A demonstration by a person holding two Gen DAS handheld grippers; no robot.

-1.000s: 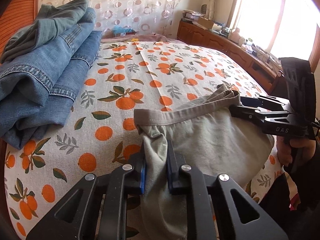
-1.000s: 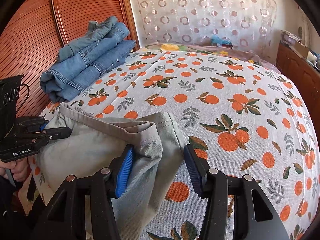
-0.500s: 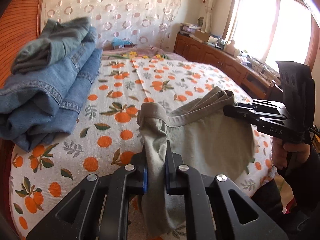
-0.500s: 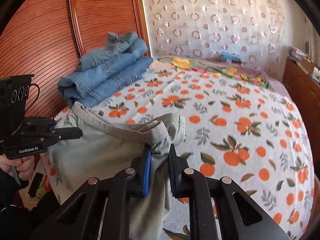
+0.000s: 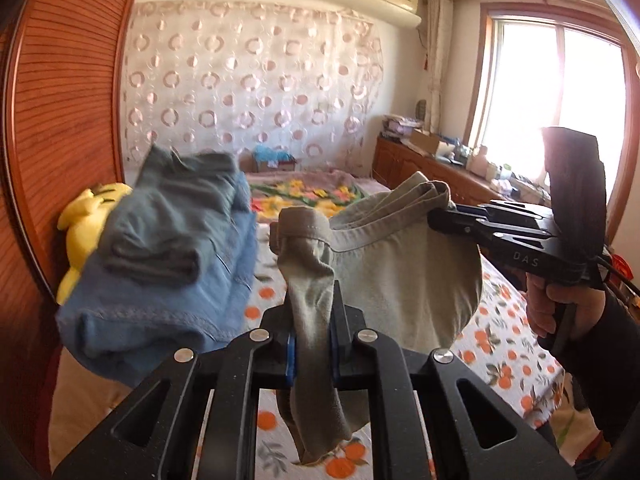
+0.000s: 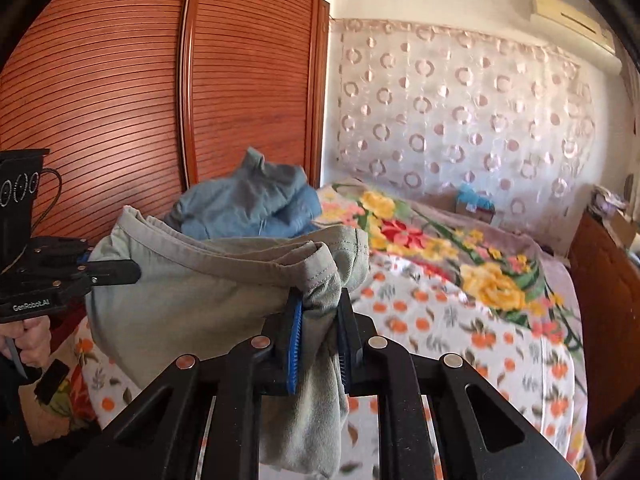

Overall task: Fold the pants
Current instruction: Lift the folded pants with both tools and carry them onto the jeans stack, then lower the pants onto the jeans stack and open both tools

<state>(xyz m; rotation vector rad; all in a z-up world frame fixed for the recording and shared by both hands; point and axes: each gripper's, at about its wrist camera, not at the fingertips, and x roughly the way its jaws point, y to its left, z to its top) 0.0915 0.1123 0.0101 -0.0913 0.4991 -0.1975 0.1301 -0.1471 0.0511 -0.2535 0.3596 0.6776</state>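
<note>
Grey-green pants (image 5: 404, 276) hung in the air at centre frame in both wrist views, held by the waistband at two ends and clear of the bed (image 5: 500, 340) below. The left gripper (image 5: 314, 354) had its jaws nearly closed, pinching a bunched wad of waistband fabric between the blue pads, a tail of cloth drooping below the jaws. The right gripper (image 6: 320, 344) likewise had its jaws clamped tight on the other waistband corner, fabric squeezed between ribbed blue pads; in the left view it showed at centre right, nose on the band. Step in hand, as judged: lift and spread, pants picked up by the waist and not yet laid out or folded. Next move probably called for pulling the two grips apart to tension the band, letting the legs hang straight, then laying the garment flat on the bed for a first fold; both grips would have to stay firm. Fabric looked like soft woven cotton, matte, limp, with a stitched doubled waistband and sagging pouch between the grips. Bedsheet was white with orange-fruit print, slightly rumpled. A stack of folded blue denim jeans (image 5: 168, 264) sat left of centre, stiff and thick-seamed. A yellow plush toy (image 5: 86, 224) lay at far left. A reddish slatted wooden wardrobe (image 6: 120, 100) filled the upper left of the right view.
</note>
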